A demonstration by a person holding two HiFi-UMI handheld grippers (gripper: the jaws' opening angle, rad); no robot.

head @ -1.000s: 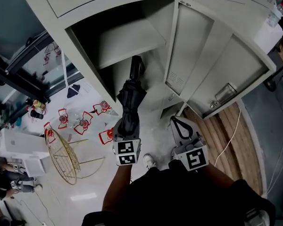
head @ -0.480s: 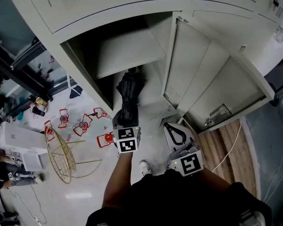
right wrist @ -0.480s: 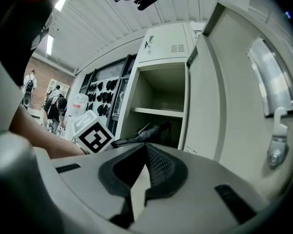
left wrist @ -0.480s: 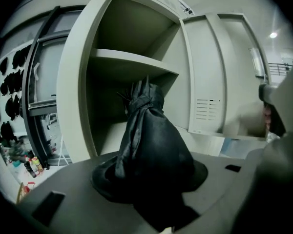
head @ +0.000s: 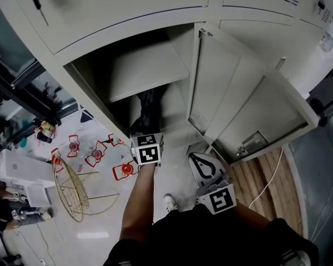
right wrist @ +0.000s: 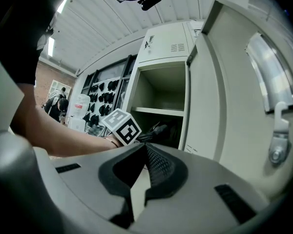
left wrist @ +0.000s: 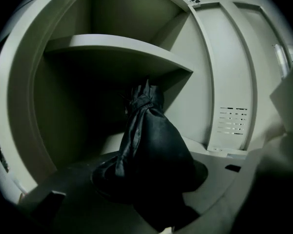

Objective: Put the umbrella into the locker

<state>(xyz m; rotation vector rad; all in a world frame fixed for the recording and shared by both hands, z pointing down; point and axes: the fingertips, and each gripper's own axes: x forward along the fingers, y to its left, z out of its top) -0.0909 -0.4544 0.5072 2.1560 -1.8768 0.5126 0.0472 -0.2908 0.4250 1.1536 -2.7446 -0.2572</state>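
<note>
A black folded umbrella [head: 149, 107] reaches into the open grey locker [head: 100, 101], under its shelf [head: 147, 68]. My left gripper [head: 146, 133] is shut on the umbrella's near end, at the locker's mouth. In the left gripper view the umbrella [left wrist: 151, 150] fills the space between the jaws and hides the pads, its far tip just below the shelf [left wrist: 117, 50]. My right gripper [head: 202, 160] hangs lower right, beside the open locker door [head: 233, 93], jaws shut with nothing in them. The right gripper view shows its closed tips [right wrist: 145, 147], the left gripper's marker cube [right wrist: 121, 126] and the umbrella [right wrist: 158, 129] inside the locker.
The open door [right wrist: 244, 91] with its latch stands close on the right. A gold wire basket [head: 72, 190] and small red stands [head: 94, 154] lie on the floor at left. Wooden planks [head: 266, 176] with a white cable lie at right. Keys [head: 38, 4] hang from an upper locker.
My left gripper has pushed the umbrella forward, from outside the locker's mouth to well under the shelf. The right gripper has hardly moved.
</note>
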